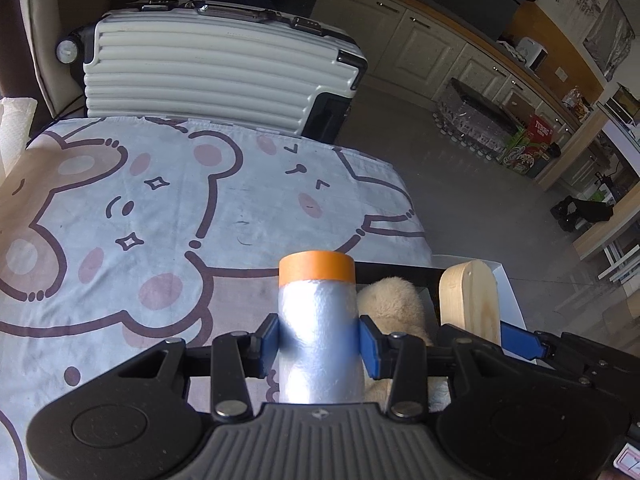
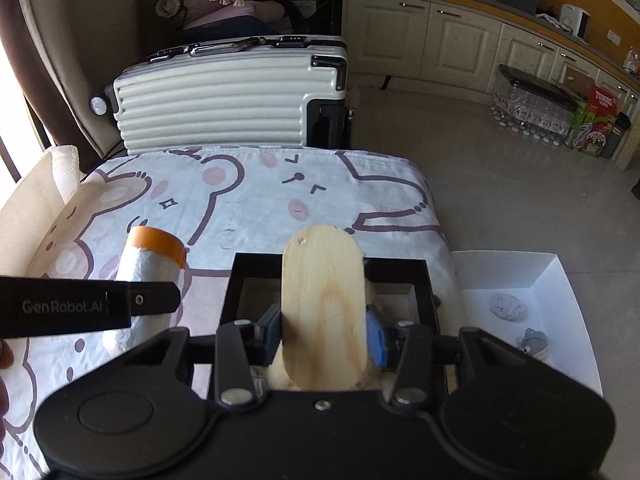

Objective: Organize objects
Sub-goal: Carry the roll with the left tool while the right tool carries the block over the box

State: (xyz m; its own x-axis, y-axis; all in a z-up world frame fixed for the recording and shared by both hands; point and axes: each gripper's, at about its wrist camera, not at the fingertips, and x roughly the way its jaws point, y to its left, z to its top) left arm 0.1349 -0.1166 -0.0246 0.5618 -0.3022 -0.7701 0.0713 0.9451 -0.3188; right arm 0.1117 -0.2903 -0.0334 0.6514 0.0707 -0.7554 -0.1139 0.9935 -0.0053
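My left gripper (image 1: 319,340) is shut on a roll of clear film with an orange band (image 1: 318,320), which stands upright between the blue pads. In the right wrist view the same roll (image 2: 154,256) shows at the left, behind the left gripper's black body (image 2: 88,306). My right gripper (image 2: 325,338) is shut on a rounded wooden board (image 2: 323,304), seen also as the wooden board (image 1: 470,296) at the right. Below both sits a black box (image 2: 236,280) with a cream plush toy (image 1: 390,300) inside.
The table wears a cloth with cartoon bears (image 1: 168,200). A white suitcase (image 1: 216,76) stands behind it. To the right a white open box (image 2: 560,280) holds two small grey items (image 2: 508,307). A paper towel roll (image 2: 64,168) stands at the left; cabinets line the far wall.
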